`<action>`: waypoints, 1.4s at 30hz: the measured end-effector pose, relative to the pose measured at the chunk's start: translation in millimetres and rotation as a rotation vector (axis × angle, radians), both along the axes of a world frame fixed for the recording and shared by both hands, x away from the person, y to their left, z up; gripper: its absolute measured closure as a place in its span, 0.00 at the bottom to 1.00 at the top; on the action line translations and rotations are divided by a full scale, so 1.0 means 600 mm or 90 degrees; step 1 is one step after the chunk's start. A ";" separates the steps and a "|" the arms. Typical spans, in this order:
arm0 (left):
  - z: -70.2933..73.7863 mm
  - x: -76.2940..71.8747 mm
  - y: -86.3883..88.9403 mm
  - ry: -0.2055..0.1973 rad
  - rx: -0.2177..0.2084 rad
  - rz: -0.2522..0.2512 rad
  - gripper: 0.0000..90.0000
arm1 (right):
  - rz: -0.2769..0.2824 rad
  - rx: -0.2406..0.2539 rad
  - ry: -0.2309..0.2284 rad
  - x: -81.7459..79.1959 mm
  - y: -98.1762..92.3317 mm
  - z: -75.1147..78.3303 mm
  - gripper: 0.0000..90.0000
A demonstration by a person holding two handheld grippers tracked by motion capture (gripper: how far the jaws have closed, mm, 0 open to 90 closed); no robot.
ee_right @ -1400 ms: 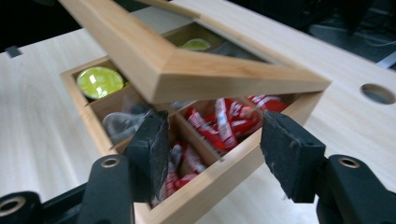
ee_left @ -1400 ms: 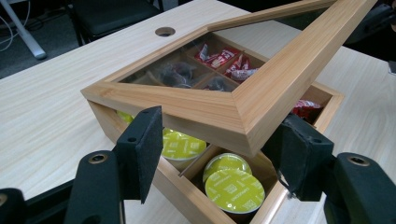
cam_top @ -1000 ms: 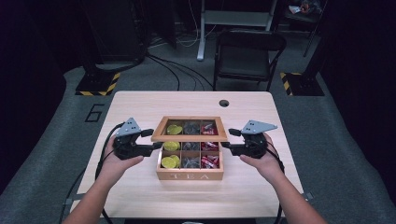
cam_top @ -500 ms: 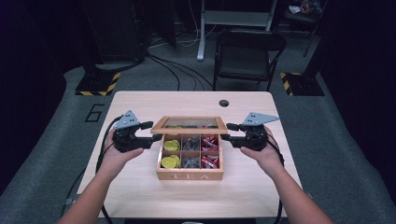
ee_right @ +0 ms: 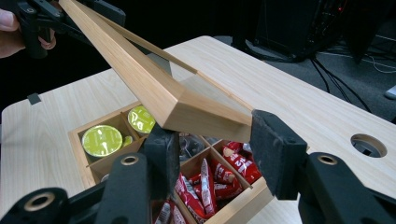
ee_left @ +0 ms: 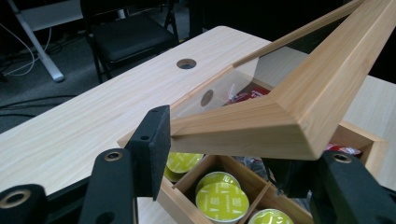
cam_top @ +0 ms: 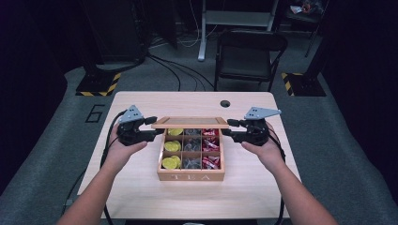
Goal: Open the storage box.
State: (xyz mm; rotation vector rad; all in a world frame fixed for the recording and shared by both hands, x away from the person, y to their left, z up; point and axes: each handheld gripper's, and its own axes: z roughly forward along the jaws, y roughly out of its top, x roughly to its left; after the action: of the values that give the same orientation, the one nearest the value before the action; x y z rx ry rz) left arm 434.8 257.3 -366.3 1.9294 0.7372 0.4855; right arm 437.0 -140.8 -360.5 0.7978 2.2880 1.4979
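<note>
Left hand-held gripper [cam_top: 157,128] and right hand-held gripper [cam_top: 227,128], each clamping a corner of the lid [cam_top: 190,123], raised over tea box [cam_top: 190,176]

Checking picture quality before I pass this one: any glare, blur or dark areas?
High view: soft overall, surroundings nearly black, light wooden table evenly lit. Left gripper view: glass pane of the wooden-framed lid mirrors the table; near black fingers slightly soft. Right gripper view: sharp, dark backdrop.
</note>
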 end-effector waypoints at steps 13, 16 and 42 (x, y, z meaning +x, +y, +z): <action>0.011 0.021 0.001 -0.013 -0.006 0.006 0.55 | -0.024 0.029 0.003 0.017 -0.001 0.008 0.53; 0.015 0.025 0.000 -0.010 -0.007 0.007 0.55 | -0.043 0.027 -0.005 0.013 -0.006 0.005 0.54; 0.037 0.053 -0.002 -0.003 -0.017 0.020 0.58 | -0.006 -0.047 0.002 -0.052 0.033 -0.089 0.62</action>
State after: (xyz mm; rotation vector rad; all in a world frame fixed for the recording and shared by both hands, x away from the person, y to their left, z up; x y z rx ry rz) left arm 466.6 256.1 -344.1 1.8938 0.7681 0.4971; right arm 406.0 -120.8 -413.7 0.7898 2.3252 1.3995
